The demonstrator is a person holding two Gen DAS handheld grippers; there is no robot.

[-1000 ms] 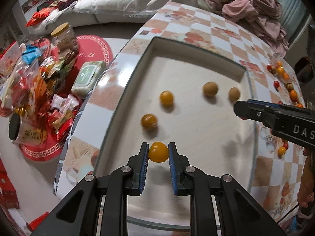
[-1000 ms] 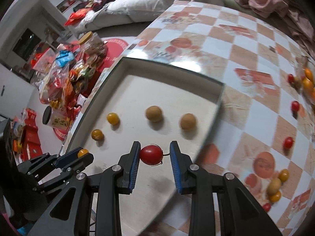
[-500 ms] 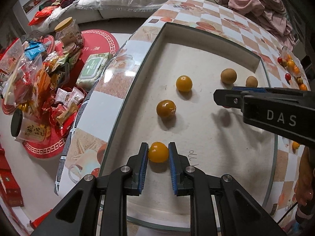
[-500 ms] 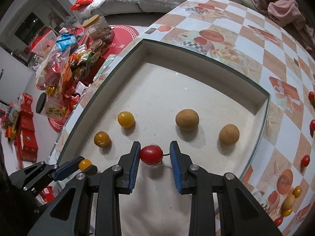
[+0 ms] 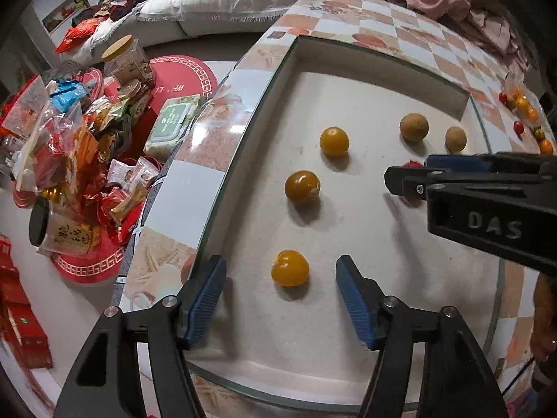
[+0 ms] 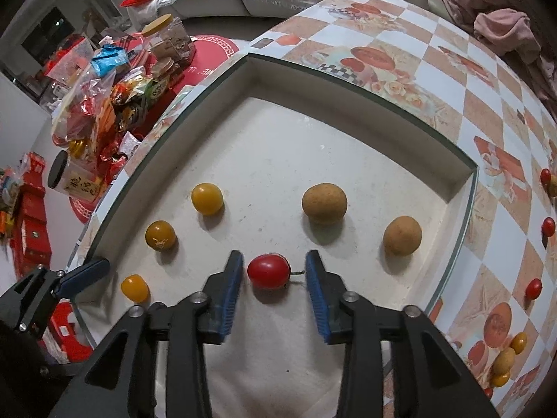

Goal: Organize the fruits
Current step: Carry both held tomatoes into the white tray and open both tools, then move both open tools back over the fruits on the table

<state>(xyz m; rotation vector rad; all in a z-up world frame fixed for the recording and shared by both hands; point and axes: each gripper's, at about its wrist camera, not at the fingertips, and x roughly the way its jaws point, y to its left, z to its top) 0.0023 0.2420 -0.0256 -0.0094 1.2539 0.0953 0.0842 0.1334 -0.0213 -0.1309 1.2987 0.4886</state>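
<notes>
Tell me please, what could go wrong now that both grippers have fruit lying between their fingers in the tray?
1. The red tomato lies loose between the opening fingers of the right gripper, its stem near one pad; lifting away carelessly might nudge it and make it roll.
2. The yellow tomato sits free inside the opening left gripper, near the tray's rim; a bump could break the yellow row.
3. The two grippers are close together and might collide.

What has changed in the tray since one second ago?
Both grippers let go: the left gripper is opening around the yellow tomato, the right gripper around the red tomato; both now lie on the tray. The other four fruits stayed.
</notes>
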